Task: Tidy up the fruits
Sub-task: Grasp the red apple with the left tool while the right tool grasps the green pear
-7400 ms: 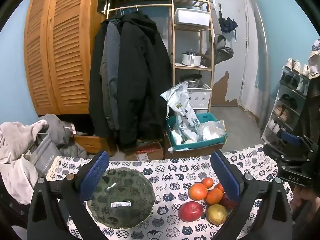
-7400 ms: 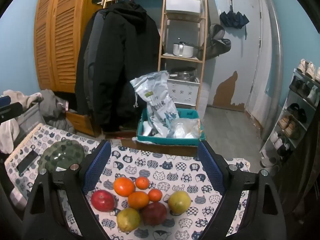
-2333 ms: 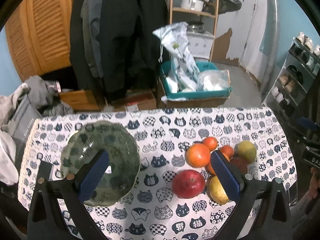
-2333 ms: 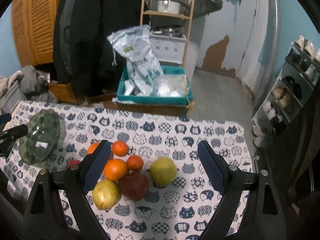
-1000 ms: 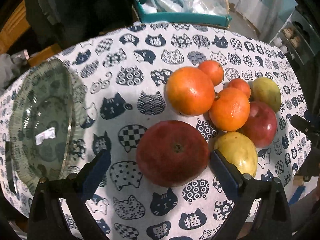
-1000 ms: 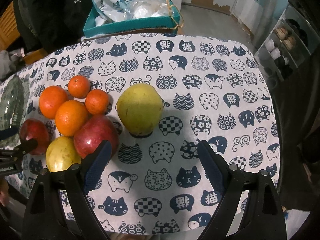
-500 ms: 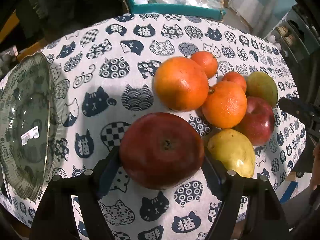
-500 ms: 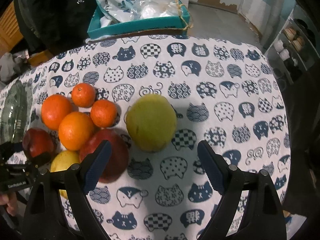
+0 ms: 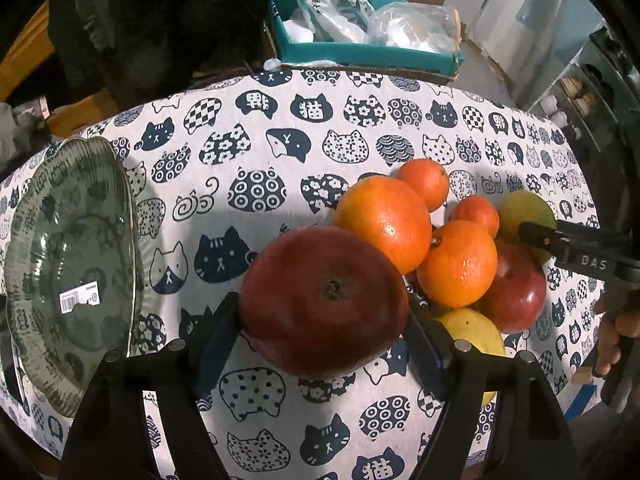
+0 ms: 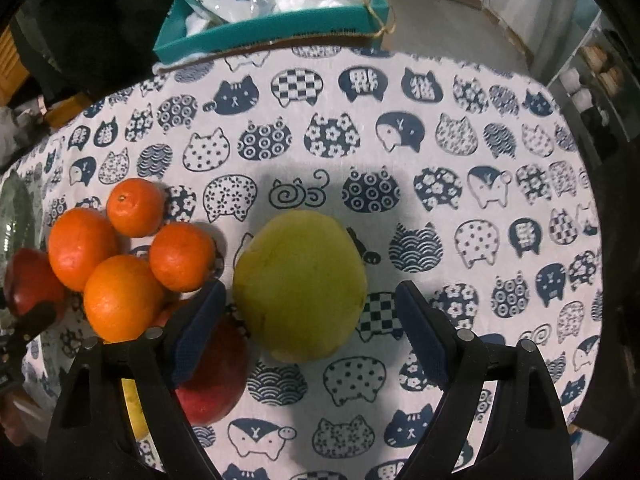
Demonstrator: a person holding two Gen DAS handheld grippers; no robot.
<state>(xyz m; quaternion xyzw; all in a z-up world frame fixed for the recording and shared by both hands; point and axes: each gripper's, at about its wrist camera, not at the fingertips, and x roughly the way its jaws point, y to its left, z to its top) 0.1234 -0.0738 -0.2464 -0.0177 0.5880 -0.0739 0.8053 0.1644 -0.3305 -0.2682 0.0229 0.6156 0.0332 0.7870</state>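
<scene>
Right now the left gripper (image 9: 324,320) has its jaws pinching a big red apple (image 9: 324,300), one pad on each side of it. That apple sits at the near left edge of the fruit pile on the table (image 9: 256,152), which is covered by a white cloth printed with navy cat faces. Whether the apple is lifted clear of the cloth cannot be told.

Just beyond it lie a large orange (image 9: 382,222) and a second orange (image 9: 456,264), touching each other, with two small tangerines (image 9: 426,182) behind them. A second red apple (image 9: 516,292) rests to the right of the oranges, and a yellow fruit (image 9: 476,330) peeks out below it, partly behind the right finger. Well to the left of the pile, a green patterned plate (image 9: 68,268) lies flat (a barcode sticker shows near its middle).

The right gripper (image 10: 308,320) hangs over a yellow-green pear (image 10: 300,284), its jaws spread wide, one blue pad (image 10: 198,324) on each side with a gap between pad and fruit. The pear stands apart from the oranges, just to their right in the right wrist view.

Past the far table edge sits a teal box (image 10: 280,24) holding plastic bags.
</scene>
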